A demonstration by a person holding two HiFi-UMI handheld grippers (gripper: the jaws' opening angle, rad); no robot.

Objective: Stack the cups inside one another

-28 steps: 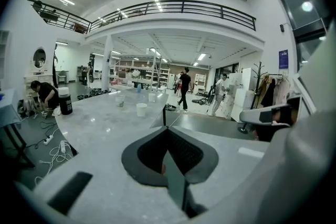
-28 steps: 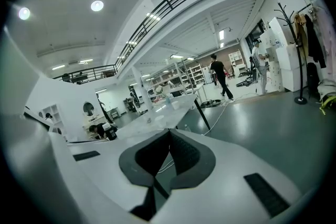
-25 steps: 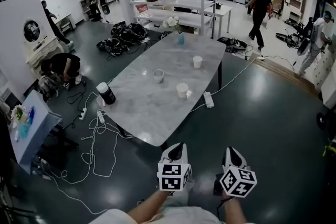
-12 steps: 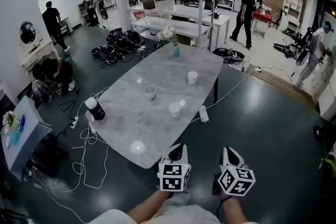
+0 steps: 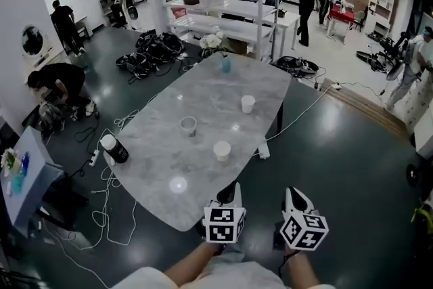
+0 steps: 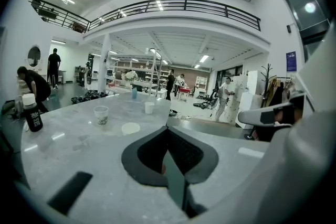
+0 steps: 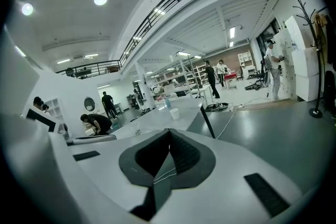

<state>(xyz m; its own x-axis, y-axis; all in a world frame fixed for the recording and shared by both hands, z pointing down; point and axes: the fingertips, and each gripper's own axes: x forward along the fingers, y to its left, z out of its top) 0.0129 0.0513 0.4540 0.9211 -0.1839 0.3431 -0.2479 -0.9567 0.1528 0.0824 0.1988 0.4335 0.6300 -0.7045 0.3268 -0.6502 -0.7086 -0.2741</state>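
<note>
At the far left of the head view, white cables (image 5: 115, 213) lie looped over the dark floor (image 5: 352, 166). Next to them, a black bottle (image 5: 115, 149) with a white cap stands at the left edge of the marble surface (image 5: 169, 159). On that surface you have three cups, each upright and well apart from the others, none inside another. Furthest left is the clear cup (image 5: 189, 126), about midway along the top. To its right and closer to you stands the near white cup (image 5: 222, 150). Below it, at the surface's near corner, you hold your left hand-held gripper (image 5: 231, 189). In the left gripper view its jaws meet at the tips with nothing between them, and it is not touching any cup. From there the clear cup shows ahead and to the left, with a white cup further back.

Going right, the far white cup (image 5: 248, 103) stands near the surface's right edge. Beyond it, at the far end, is a small blue bottle (image 5: 226, 64). A white power strip (image 5: 262, 151) lies on the floor just off the right edge, and its cable runs away to the right. Your right hand-held gripper (image 5: 292, 194) is over the floor, beside the left one and clear of the surface. In the right gripper view its jaws are pressed together and hold nothing. Several people stand or crouch in the background.
</note>
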